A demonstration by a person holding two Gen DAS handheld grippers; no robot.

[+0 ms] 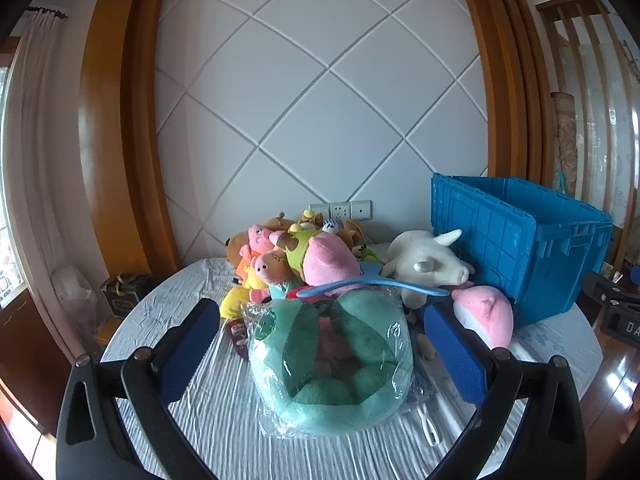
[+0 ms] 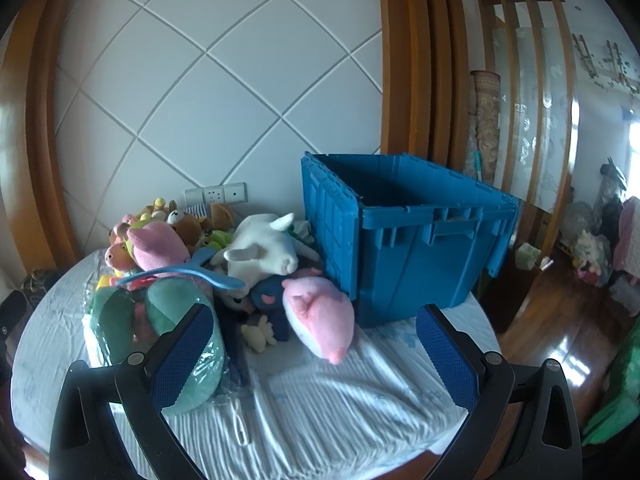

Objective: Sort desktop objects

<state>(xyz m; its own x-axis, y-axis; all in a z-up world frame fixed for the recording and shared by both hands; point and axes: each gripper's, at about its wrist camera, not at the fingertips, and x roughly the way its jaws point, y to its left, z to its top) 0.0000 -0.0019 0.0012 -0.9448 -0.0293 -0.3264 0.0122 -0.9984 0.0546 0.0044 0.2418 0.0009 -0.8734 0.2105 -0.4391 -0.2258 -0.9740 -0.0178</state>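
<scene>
A green plush toy in a clear plastic bag [image 1: 332,364] lies on the white-clothed round table [image 1: 180,320]. My left gripper [image 1: 320,312] stands open around it, with its pads apart from the bag. A blue open crate [image 2: 420,264] stands at the table's right. In front of it lies a pink plush [image 2: 320,320], and my right gripper [image 2: 314,312] hovers open before that toy, holding nothing. A white horned plush [image 2: 264,256] rests beside the crate's left wall. The green plush [image 2: 180,320] sits behind the right gripper's left finger.
Several small plush toys [image 1: 288,256] are heaped at the back by the wall sockets [image 1: 340,210]. A blue plastic hanger [image 1: 372,286] lies across the heap. A dark blue plush [image 2: 272,296] sits under the white one. Wooden floor [image 2: 560,320] lies right of the table.
</scene>
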